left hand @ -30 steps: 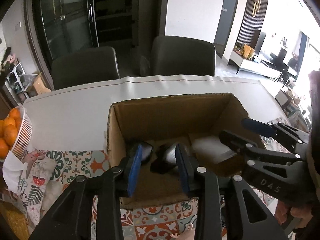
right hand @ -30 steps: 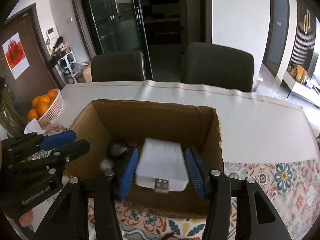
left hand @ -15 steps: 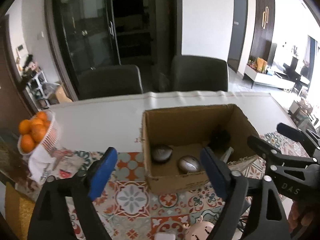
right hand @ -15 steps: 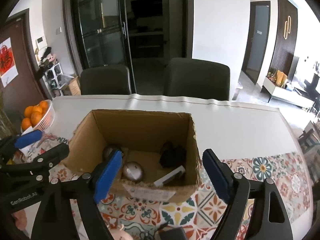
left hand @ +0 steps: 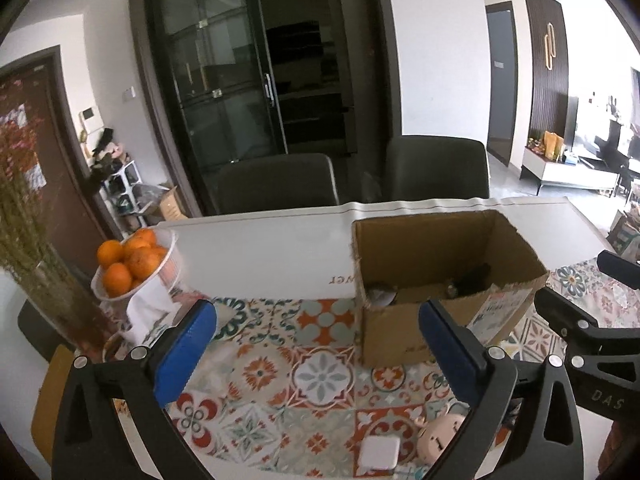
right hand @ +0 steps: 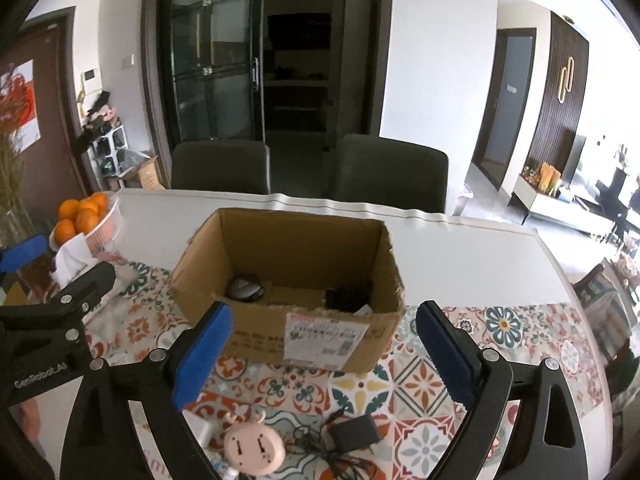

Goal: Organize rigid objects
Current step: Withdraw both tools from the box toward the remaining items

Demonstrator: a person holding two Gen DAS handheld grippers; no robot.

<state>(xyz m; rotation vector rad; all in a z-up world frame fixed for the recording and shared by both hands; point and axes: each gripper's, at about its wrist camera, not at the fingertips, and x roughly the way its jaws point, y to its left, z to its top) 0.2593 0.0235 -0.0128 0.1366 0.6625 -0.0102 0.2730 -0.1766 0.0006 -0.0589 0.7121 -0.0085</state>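
Cardboard box (right hand: 288, 280) open on the patterned cloth (right hand: 420, 380), far side of the table. Right view only: grey mouse (right hand: 244, 289) and dark lump inside, black charger (right hand: 354, 432) near. Left view only: white square plug (left hand: 378, 453). Pink round toy (right hand: 254, 450) near. Oranges (left hand: 128, 260) far left. Left gripper (left hand: 316, 344) and right gripper (right hand: 324, 344) both opening wide, holding nothing.

Both wrist views look down, sharing the cardboard box (left hand: 444, 280).
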